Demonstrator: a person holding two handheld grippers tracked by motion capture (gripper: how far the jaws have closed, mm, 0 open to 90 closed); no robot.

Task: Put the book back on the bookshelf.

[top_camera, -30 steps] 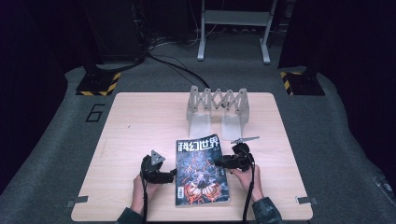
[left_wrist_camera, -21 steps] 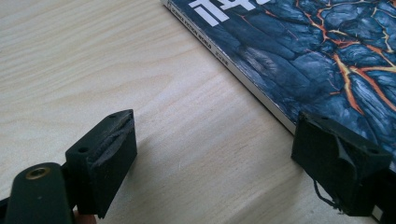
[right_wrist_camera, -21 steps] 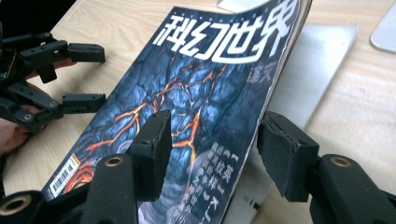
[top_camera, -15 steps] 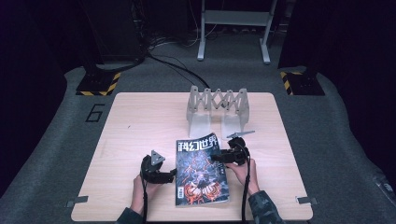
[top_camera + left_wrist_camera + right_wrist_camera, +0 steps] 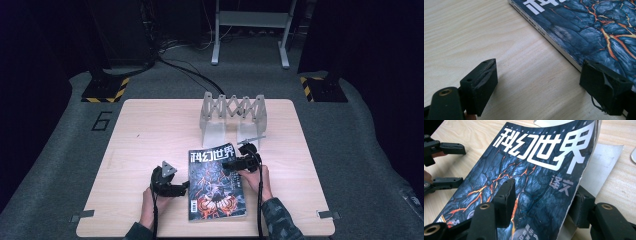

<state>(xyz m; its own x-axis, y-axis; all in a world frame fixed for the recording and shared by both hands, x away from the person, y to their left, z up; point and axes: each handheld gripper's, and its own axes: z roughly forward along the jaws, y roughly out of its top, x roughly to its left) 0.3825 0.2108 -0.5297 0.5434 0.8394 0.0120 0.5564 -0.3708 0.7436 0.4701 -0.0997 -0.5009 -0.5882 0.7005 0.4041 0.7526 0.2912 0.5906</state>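
A glossy, cracked-lava magazine [image 5: 215,182] lies on the pale woodgrain worktop [image 5: 150,130]; its curling edge is pinched by the right tool [image 5: 541,202], while the left tool [image 5: 546,82] is held wide.

Magazine [image 5: 529,177] cover lifted at its edge, right gripper [image 5: 541,205] jaws straddling that edge, left gripper [image 5: 446,165] beyond, wooden table [image 5: 461,135].

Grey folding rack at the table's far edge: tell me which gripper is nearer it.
Right. The right gripper sits at the magazine's upper right corner, just below the rack; the left gripper is lower, at the magazine's left edge.
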